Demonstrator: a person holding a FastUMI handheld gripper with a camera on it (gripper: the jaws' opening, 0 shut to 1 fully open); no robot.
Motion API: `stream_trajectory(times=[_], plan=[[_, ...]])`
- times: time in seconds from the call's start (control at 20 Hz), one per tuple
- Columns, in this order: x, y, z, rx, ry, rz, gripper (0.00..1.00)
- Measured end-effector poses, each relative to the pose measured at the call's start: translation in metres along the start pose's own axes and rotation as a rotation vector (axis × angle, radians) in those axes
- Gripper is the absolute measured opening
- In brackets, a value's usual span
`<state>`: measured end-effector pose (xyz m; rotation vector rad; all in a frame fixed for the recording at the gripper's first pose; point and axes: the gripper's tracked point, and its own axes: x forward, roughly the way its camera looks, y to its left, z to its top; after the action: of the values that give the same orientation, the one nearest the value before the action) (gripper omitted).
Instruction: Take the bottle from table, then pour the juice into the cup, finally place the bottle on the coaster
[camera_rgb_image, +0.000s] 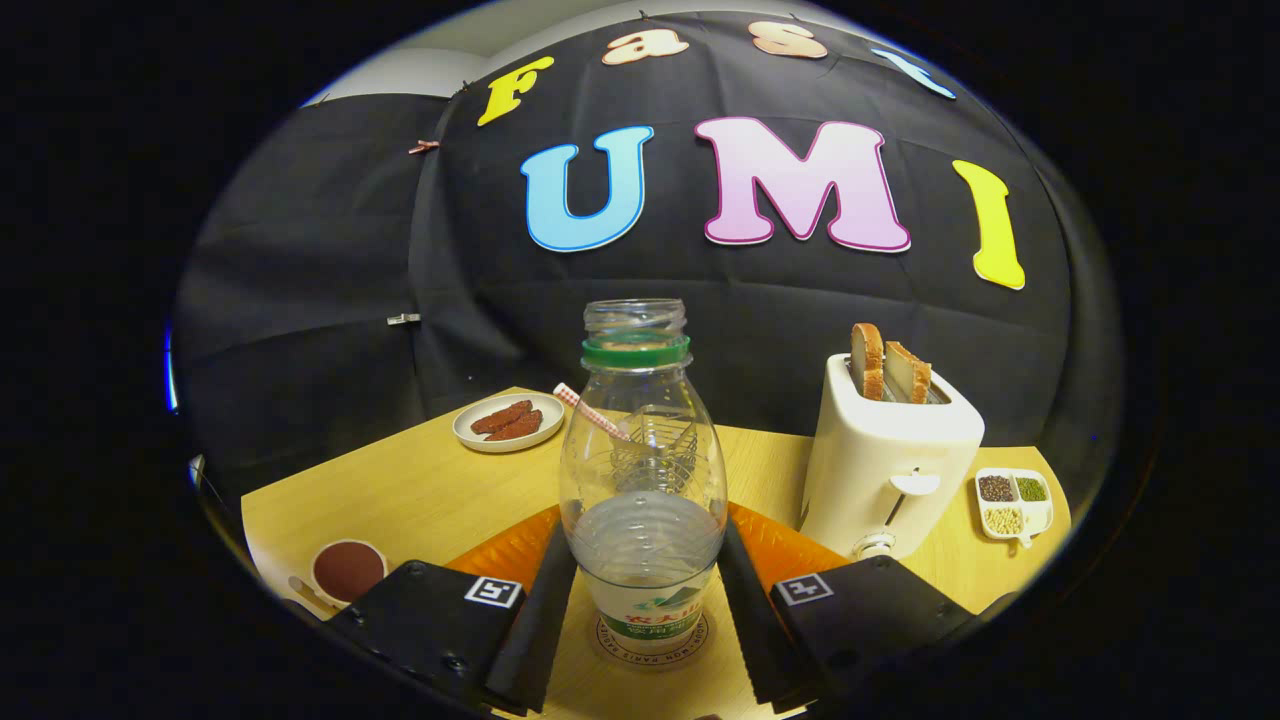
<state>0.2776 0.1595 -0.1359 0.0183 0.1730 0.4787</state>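
A clear plastic bottle (643, 470) with no cap and a green neck ring stands upright on a round printed coaster (604, 640). Cloudy liquid fills only its lower part. My gripper (644, 535) has its two black fingers (545, 600) on either side of the bottle's lower body, and both look pressed against it. Just behind the bottle, seen mostly through it, is a clear cup (655, 440) with a red-and-white straw (590, 410) sticking out to the left.
An orange mat (505, 555) lies under the cup area on the wooden table (420, 490). A white toaster (885, 470) with two bread slices stands to the right, with a small grain dish (1012, 500) beyond it. A plate of meat (508, 420) and a brown sauce bowl (348, 570) sit to the left.
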Motion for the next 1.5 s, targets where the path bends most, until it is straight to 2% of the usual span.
stream_trajectory(times=[0.25, 0.6, 0.75, 0.9, 1.25, 1.5], plan=[[0.002, -0.001, -0.014, -0.047, 0.021, -0.001, 0.77], [0.004, -0.004, -0.021, -0.017, 0.046, -0.003, 0.79], [0.001, -0.006, -0.019, -0.022, 0.050, -0.013, 0.99], [-0.009, -0.003, -0.013, -0.040, 0.042, -0.014, 0.99], [-0.048, -0.005, 0.008, -0.081, 0.032, -0.065, 0.99], [-0.119, -0.007, 0.061, -0.078, -0.032, -0.125, 0.99]])
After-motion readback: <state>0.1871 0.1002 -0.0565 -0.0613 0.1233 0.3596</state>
